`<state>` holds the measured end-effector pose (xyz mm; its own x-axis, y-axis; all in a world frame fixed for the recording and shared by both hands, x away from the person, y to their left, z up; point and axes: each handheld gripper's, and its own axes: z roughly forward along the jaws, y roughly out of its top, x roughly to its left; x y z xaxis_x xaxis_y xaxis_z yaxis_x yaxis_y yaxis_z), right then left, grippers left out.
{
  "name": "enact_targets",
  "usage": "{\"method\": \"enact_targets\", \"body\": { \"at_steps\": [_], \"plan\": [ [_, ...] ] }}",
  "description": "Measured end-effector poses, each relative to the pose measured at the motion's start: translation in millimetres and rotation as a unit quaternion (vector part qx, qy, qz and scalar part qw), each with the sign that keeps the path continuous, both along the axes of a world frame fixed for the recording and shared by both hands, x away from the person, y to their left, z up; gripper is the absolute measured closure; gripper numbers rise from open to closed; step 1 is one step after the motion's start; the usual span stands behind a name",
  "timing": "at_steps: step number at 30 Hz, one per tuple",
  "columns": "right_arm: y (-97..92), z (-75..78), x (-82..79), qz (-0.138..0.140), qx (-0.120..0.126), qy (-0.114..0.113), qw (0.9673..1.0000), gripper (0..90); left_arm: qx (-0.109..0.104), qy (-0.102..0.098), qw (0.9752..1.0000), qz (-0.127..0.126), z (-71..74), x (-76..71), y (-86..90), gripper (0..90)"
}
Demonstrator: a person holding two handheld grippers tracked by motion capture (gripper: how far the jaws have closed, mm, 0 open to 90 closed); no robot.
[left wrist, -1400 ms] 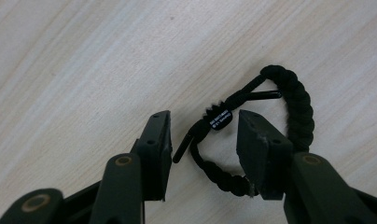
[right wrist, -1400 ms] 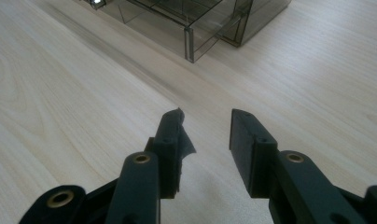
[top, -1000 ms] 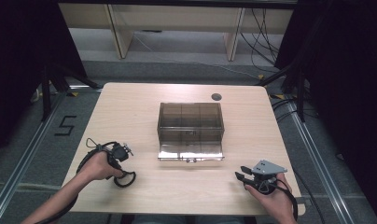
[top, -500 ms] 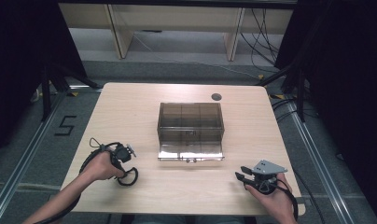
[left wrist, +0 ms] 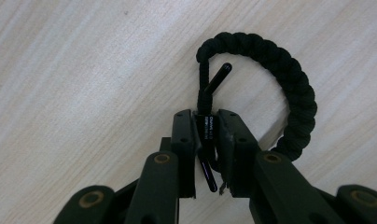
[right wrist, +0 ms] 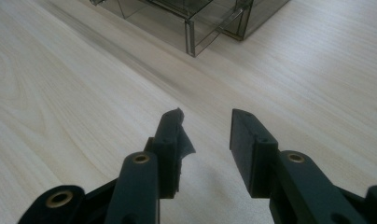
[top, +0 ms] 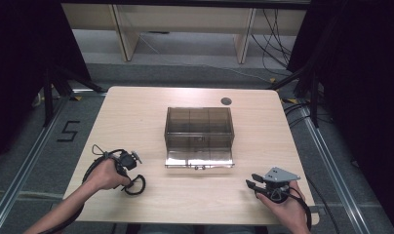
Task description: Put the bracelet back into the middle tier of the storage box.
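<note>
You are working at a pale wooden table (top: 136,117) standing on grey floor, with dark surroundings. A smoked clear plastic box (top: 199,131) is sitting at the table's middle, its front drawer pulled out. Your right gripper (top: 256,184), near the box's front right, is gaping with nothing between its jaws. Your left gripper (left wrist: 206,135), front left of the box, is pinching a black braided paracord bracelet (left wrist: 289,79) by its clasp; its gripper view is showing the braid curling on the wood.
</note>
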<state>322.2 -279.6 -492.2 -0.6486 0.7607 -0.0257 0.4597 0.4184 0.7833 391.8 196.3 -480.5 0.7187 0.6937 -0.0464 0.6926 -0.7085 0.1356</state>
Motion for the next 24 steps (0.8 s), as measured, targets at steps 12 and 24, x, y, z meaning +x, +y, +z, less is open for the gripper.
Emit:
{"method": "enact_targets", "body": {
  "at_steps": [12,24],
  "plan": [
    [0.1,-0.8,0.5,-0.001,0.001,0.003,1.0,64.4,-0.008,-0.011,0.9997,-0.021,13.5,-1.5,-4.4,76.9],
    [-0.3,-1.3,0.6,-0.003,0.001,0.004,1.0,63.9,-0.034,-0.021,0.9987,-0.031,25.0,-5.7,-15.6,76.9]
  ]
}}
